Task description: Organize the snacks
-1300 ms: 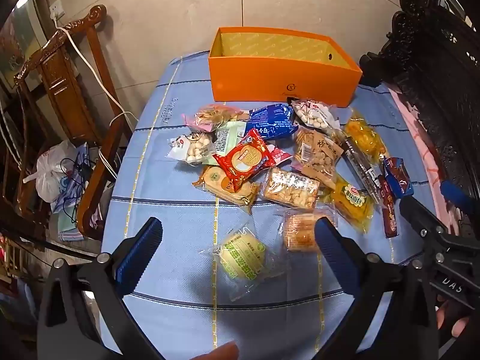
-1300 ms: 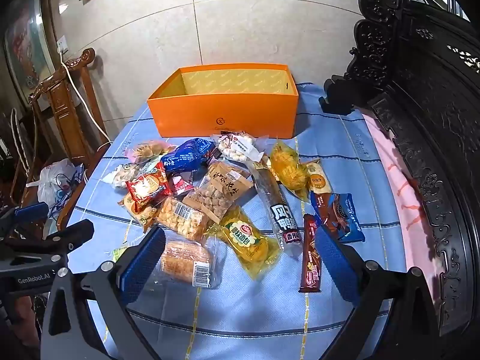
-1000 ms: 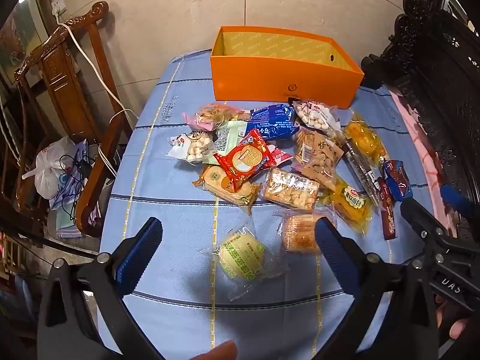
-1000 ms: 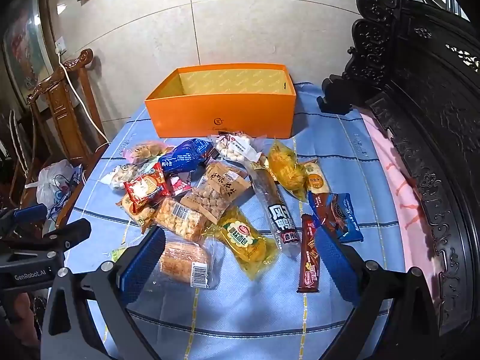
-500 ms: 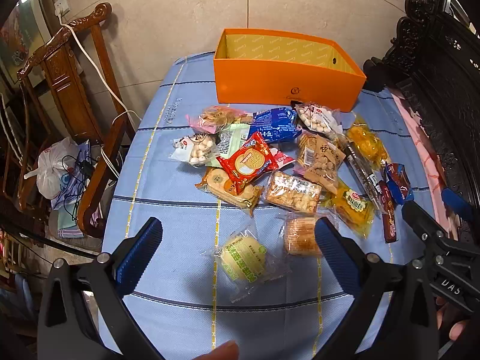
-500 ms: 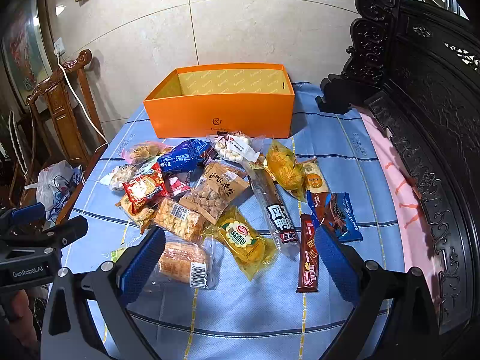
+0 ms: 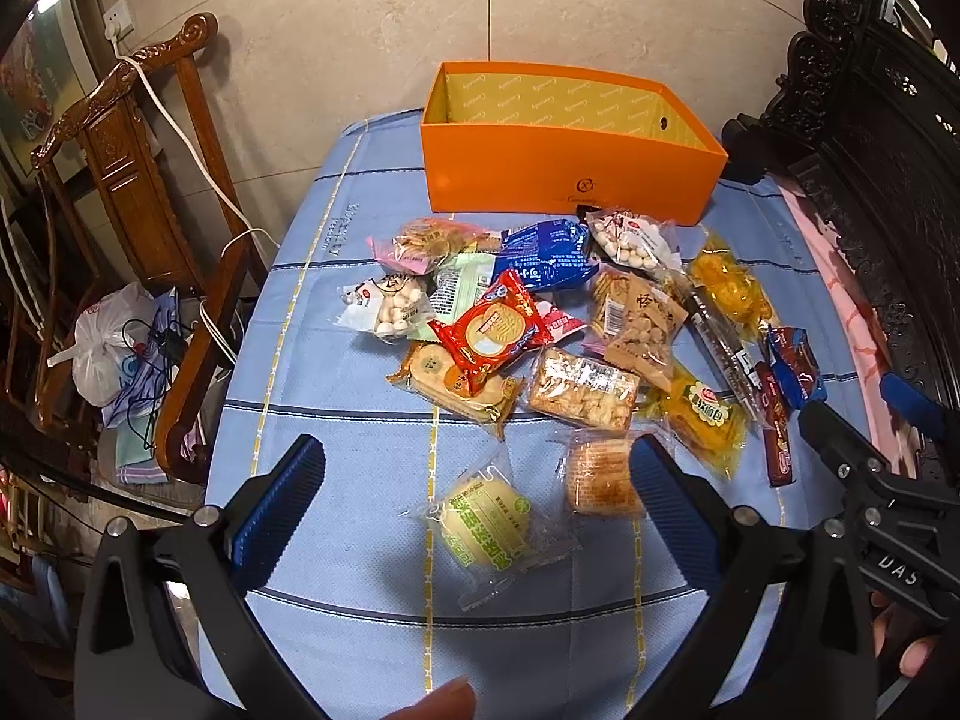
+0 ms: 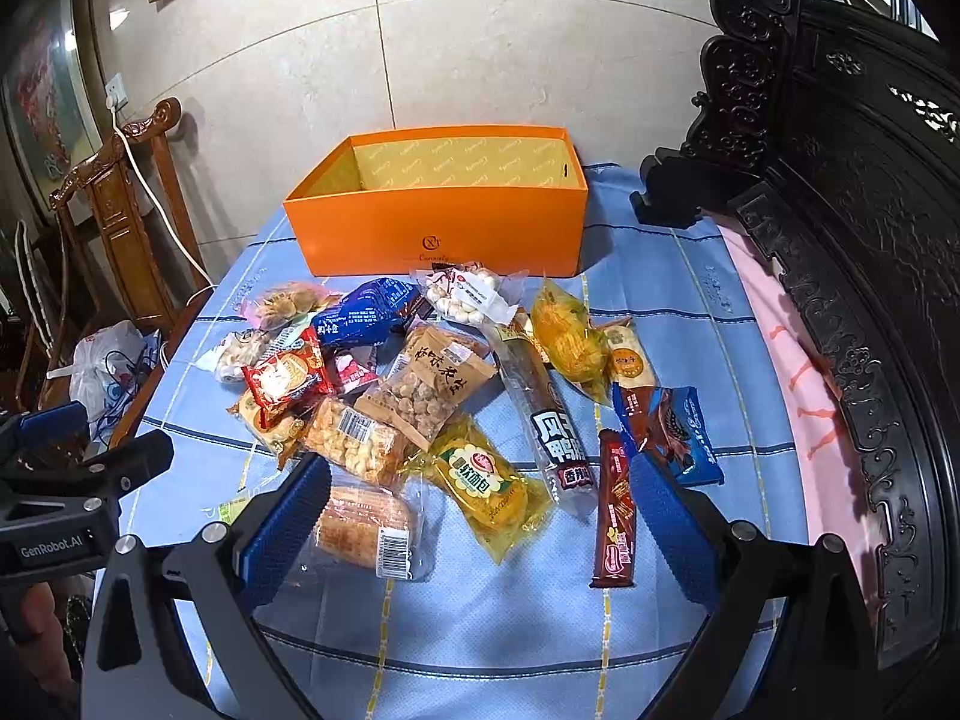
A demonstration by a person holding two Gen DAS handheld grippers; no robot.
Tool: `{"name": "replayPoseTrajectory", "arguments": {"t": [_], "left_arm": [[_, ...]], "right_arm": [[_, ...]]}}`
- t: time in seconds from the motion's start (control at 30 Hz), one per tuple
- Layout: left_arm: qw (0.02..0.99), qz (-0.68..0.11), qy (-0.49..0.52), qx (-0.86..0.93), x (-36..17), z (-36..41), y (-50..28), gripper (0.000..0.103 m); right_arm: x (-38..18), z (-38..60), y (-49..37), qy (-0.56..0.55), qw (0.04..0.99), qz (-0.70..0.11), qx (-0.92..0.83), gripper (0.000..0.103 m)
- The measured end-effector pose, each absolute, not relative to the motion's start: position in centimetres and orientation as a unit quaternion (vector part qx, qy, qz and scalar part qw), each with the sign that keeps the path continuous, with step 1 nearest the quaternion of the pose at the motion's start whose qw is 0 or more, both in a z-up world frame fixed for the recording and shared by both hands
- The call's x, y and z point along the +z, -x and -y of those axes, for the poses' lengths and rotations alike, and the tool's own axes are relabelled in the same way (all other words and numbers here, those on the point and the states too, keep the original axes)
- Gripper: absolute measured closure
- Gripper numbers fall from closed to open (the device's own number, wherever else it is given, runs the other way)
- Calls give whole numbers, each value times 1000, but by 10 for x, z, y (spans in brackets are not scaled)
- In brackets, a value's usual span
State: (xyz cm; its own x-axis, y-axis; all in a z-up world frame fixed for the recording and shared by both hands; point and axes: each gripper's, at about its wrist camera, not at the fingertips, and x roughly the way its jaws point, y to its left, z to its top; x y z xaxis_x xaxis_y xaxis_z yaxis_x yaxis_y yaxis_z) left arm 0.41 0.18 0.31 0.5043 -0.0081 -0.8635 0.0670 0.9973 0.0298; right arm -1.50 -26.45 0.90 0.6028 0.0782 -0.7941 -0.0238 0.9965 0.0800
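Observation:
Several wrapped snacks lie in a loose heap on a blue striped tablecloth [image 7: 372,648] in front of an empty orange box [image 7: 570,174] [image 8: 438,228]. Nearest my left gripper [image 7: 474,498] is a round green-labelled cake [image 7: 486,525], lying between the wide-open blue pads with nothing held. A bread packet [image 7: 600,477] [image 8: 366,525] lies beside it. My right gripper [image 8: 477,507] is open above a yellow soft-bread packet [image 8: 486,480]; a brown chocolate bar [image 8: 615,510] lies by its right pad. A red round-biscuit packet [image 7: 492,330] tops the heap.
A carved dark wooden bench [image 8: 840,240] with a pink cushion [image 8: 798,390] runs along the right. A wooden chair [image 7: 132,180] with a white cable and a plastic bag [image 7: 108,354] stands off the table's left edge. A tiled wall is behind the box.
Both views have shifted slightly; the snacks and box sit a little lower and nearer in frame. Both grippers stay open and hold nothing. No snack has moved.

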Motion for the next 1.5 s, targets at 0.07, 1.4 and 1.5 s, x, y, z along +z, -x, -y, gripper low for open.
{"name": "replayPoseTrajectory", "arguments": {"t": [0.07,1.4,1.5], "left_arm": [[867,-497,-30,-22,4,-2,-5,4],[869,-494,-30,-19,7,-2,-4,4],[869,-493,-30,-19,7,-2,-4,4]], "right_arm": [[9,264,15,-31,895,-444,29,3],[9,263,14,-30,895,-445,31,3],[10,263,14,-31,895,-445,31,3]]}}
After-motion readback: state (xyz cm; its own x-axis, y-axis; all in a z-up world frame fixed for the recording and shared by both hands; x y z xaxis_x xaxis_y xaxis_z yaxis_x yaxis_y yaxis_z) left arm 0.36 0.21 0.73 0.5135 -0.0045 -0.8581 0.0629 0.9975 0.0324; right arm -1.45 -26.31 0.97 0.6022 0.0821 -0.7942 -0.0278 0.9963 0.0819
